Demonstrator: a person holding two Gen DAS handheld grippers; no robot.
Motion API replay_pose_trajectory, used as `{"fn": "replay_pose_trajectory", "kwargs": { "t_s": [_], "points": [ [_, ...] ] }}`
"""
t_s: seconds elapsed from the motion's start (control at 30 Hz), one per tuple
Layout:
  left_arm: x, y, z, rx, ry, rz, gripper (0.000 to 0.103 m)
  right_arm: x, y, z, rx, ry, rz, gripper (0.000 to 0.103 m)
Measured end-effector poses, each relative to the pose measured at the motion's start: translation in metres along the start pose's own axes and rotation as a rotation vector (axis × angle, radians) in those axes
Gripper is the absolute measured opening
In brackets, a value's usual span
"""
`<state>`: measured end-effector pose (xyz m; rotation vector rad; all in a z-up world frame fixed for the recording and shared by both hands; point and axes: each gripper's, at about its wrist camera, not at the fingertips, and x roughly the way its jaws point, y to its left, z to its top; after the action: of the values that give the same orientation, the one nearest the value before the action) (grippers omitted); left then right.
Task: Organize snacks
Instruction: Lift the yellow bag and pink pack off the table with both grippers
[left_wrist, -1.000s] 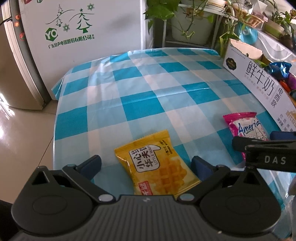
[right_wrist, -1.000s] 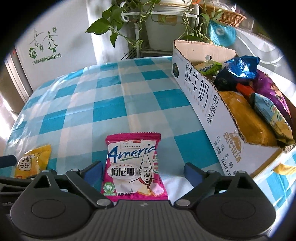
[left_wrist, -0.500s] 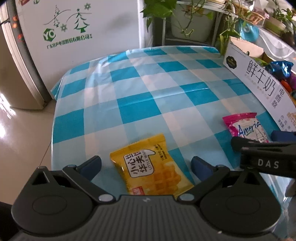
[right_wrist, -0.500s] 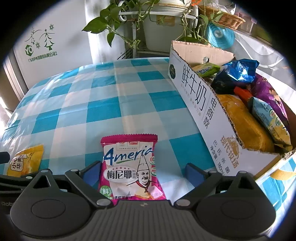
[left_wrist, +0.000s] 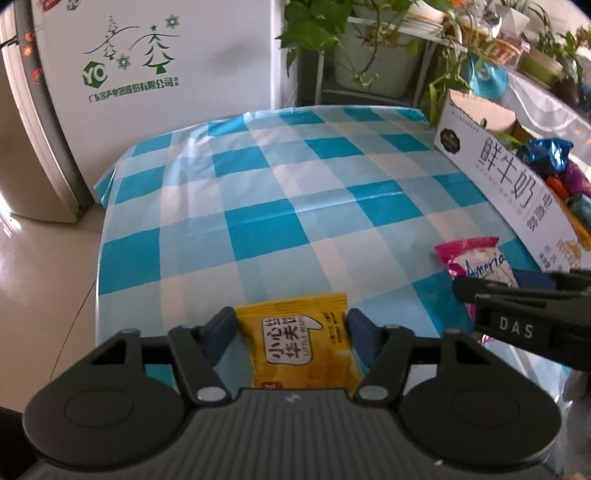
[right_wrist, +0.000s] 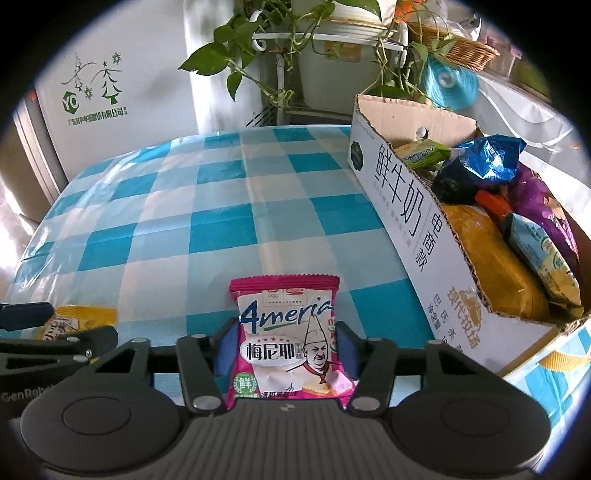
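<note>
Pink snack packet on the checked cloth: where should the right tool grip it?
Across its two long side edges near the lower half, coming from above and the near end. The pink snack packet lies flat and lengthwise, and the right tool already pinches it there.

Yellow pkt (left_wrist: 303, 347), pink pkt (right_wrist: 286, 339), both pinched.

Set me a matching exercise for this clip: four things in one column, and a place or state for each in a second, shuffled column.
Things:
1. yellow waffle packet
2. pink packet
3. blue foil bag
4. cardboard box

Places or states:
A. lying inside the box
B. between the right gripper fingers
C. standing open on the checked tablecloth
D. between the left gripper fingers

Pairs: 1-D, 2-B, 3-A, 4-C
</note>
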<state>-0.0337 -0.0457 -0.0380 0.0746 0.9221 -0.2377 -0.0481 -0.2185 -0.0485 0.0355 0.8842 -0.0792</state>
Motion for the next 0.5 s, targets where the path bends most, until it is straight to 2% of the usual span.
{"fn": "replay_pose_trajectory", "kwargs": {
  "t_s": [0.1, 0.5],
  "points": [
    [-0.002, 0.005, 0.001, -0.032, -0.004, -0.024, 0.062, -0.001, -0.002, 0.0, 0.022, 0.004, 0.011, 0.057],
    [-0.015, 0.013, 0.0, -0.053, -0.052, -0.016, 0.062, -0.019, -0.006, 0.002, 0.07, -0.017, 0.032, 0.057]
  ]
}}
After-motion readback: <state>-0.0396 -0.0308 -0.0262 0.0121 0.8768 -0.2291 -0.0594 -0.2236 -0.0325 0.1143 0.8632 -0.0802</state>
